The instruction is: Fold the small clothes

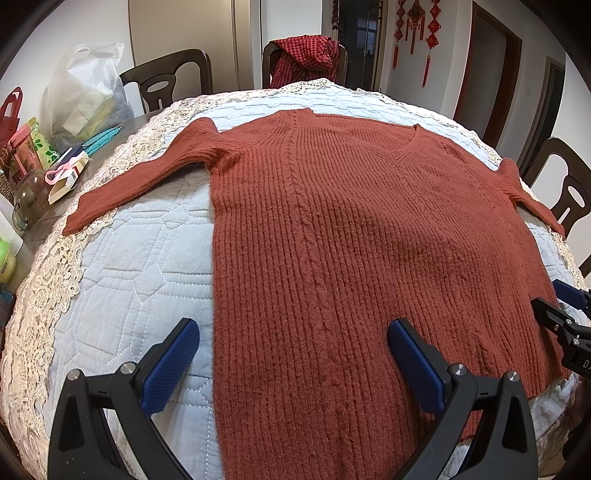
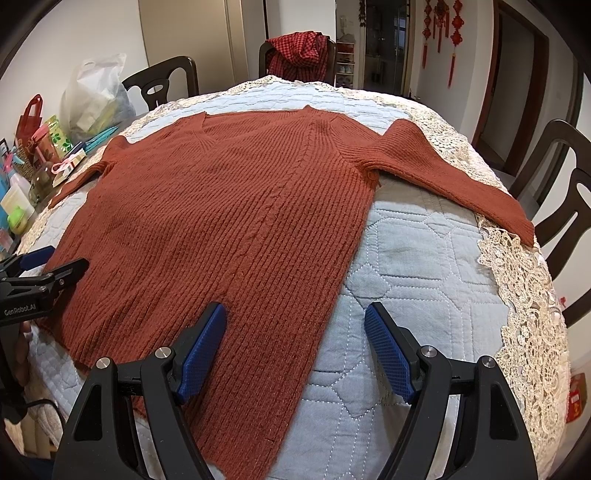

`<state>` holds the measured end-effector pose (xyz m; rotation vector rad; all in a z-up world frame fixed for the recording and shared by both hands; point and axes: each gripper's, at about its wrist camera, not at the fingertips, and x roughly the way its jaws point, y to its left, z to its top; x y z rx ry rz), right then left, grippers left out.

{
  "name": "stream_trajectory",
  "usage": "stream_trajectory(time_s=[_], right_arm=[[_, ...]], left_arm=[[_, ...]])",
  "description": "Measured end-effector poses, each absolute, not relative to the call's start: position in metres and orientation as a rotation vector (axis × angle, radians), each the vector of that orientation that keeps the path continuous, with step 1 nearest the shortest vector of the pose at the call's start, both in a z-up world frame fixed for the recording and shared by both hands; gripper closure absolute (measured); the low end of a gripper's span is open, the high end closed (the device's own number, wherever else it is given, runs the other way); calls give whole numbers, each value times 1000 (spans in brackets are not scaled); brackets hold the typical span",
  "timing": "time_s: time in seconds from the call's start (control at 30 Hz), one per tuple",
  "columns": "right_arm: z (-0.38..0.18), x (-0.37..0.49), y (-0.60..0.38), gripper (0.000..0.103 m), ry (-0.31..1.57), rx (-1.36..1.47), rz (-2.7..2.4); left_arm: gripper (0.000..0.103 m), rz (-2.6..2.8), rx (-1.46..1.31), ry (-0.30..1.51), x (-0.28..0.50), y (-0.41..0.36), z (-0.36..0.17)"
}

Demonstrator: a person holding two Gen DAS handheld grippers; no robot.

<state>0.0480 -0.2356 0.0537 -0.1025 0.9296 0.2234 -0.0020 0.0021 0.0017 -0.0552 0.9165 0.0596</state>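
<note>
Rust-red ribbed V-neck sweater (image 1: 354,229) flat, face up on quilted pale-blue cover (image 1: 140,258) w/ lace edging (image 1: 48,280), over a table. Neck toward far side, hem toward cameras. Both sleeves spread out sideways, angled down toward table edges; sleeve seen on the left (image 1: 136,184) w/ cuff reaching the lace border, other sleeve (image 2: 454,177) w/ cuff draped over the lace on opposite side.

Left gripper (image 1: 293,332) wide open, nothing between blue pads; one finger over bare quilt just beside sweater's side edge, other finger over the knit near hem. Touching fabric or hovering: can't tell. Right gripper (image 2: 295,319) likewise spread wide, empty; one finger over the knit, other over bare quilt, sweater's side edge running between them. Each gripper visible at frame edge of the other's view, near opposite hem corners.

Bkgd: dark wooden chairs (image 1: 170,79) round the table, red-black checked cloth (image 1: 304,55) draped on far chair back. Clutter at table's side: white plastic bag (image 1: 86,92), red gift bag (image 1: 11,110), glass jar (image 1: 31,199), small boxes. Red knot ornaments (image 1: 415,27) on the wall.
</note>
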Motion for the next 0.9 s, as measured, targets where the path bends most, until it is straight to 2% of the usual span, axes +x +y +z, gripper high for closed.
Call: stream_trajectory(time_s=[0.9], right_arm=[[57, 47, -236, 25, 944, -102, 214]], left_arm=[[0, 61, -55, 945, 0, 1, 4]])
